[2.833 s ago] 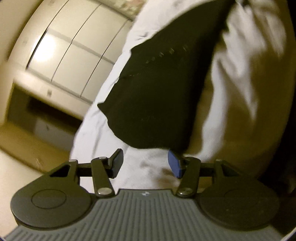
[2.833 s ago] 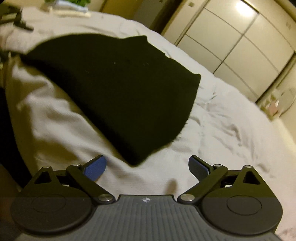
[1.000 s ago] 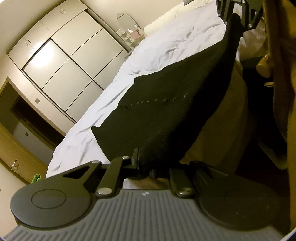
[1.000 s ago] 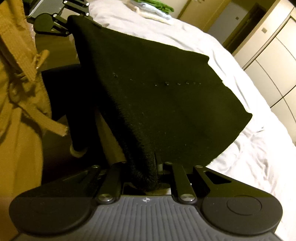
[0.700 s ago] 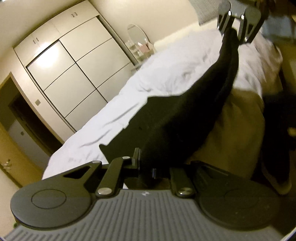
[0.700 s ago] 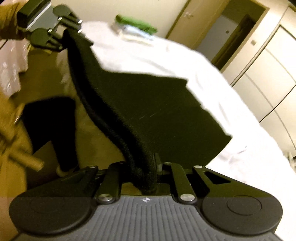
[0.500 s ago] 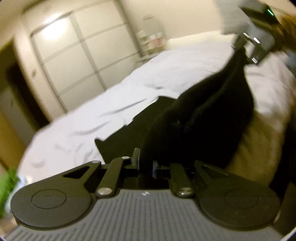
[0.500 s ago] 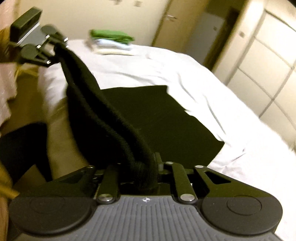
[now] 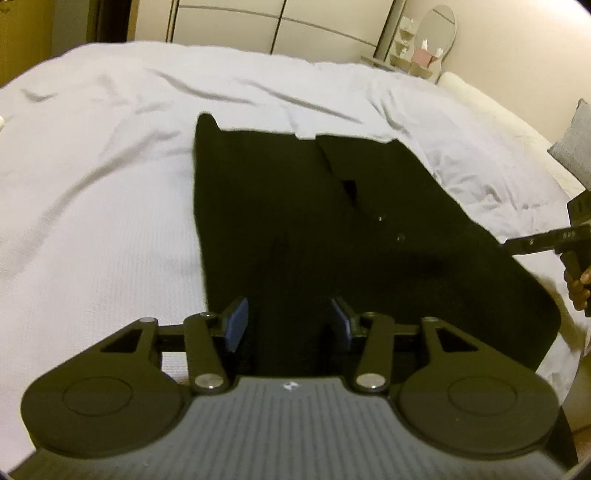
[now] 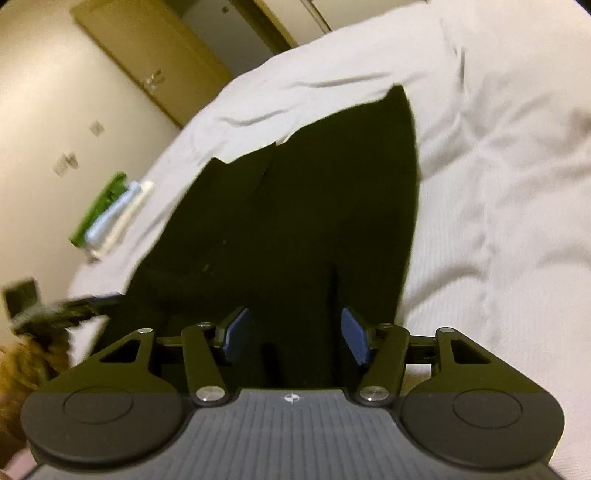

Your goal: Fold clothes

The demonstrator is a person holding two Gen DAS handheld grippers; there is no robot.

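Both hand-held grippers have their jaws spread apart, with nothing pinched between the blue pads. Left hand-held gripper (image 9: 289, 325) sits low over the near edge of the black garment (image 9: 332, 236), whose cloth runs between its parted fingers without being clamped. Right hand-held gripper (image 10: 295, 334) is the same: fingers wide, dark cloth lying in the gap, the pads clear of it on both sides.

Ahead of both grippers the garment lies spread on the bed (image 9: 103, 184), folded over so that two layers meet along a seam running away from the fingers; a few small pale buttons show near that line. Its far edge ends in two corners on the white cover. In the left view it widens to the right of the gripper, where the other tool and part of a hand (image 9: 580, 284) appear at the frame edge. In the right view the left gripper shows blurred at the left edge, just beside the cloth's left border.

Further left of the right gripper, a small stack (image 10: 110, 214) of folded clothes, green on top of pale ones, rests near the bed's edge. Beyond the bed, ahead of the left gripper, stand pale wardrobe doors (image 9: 258, 22) and an oval mirror (image 9: 437, 27).
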